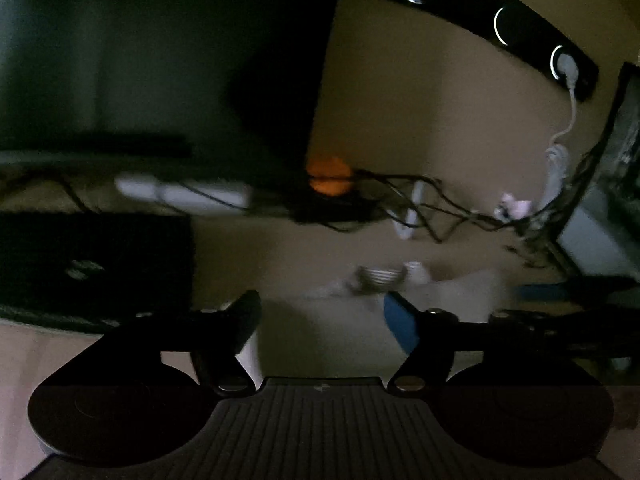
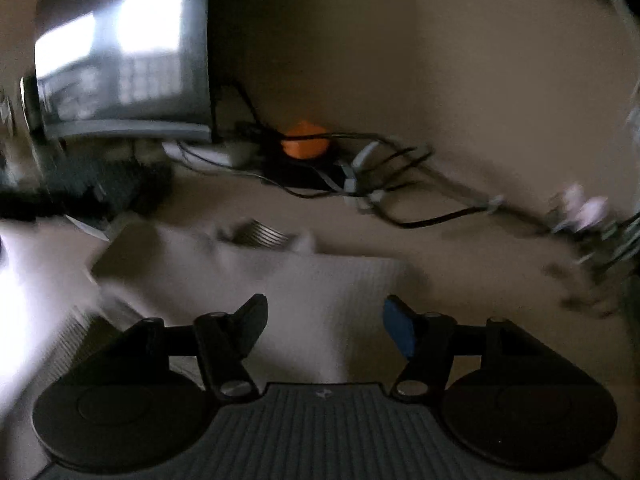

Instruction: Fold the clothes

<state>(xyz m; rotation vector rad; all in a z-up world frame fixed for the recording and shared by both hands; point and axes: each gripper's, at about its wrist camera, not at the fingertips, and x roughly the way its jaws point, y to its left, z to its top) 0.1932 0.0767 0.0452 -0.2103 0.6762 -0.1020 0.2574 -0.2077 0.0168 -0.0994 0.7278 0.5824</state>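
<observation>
A pale ribbed garment [image 2: 320, 292] lies flat on the beige table, its striped collar [image 2: 260, 236] at the far side. My right gripper [image 2: 326, 324] hovers over its near part, open, with nothing between the fingers. In the left wrist view the same garment [image 1: 452, 284] shows only as a pale blurred patch beyond the fingers, with the striped collar [image 1: 378, 276] at its far edge. My left gripper [image 1: 322, 324] is open and holds nothing. Both views are dim and motion-blurred.
A dark monitor [image 2: 124, 60] stands at the back left, with a black keyboard [image 1: 92, 264] before it. An orange object [image 2: 306, 144] and tangled cables [image 2: 400, 200] run along the wall. A black power strip [image 1: 500, 28] hangs on the wall.
</observation>
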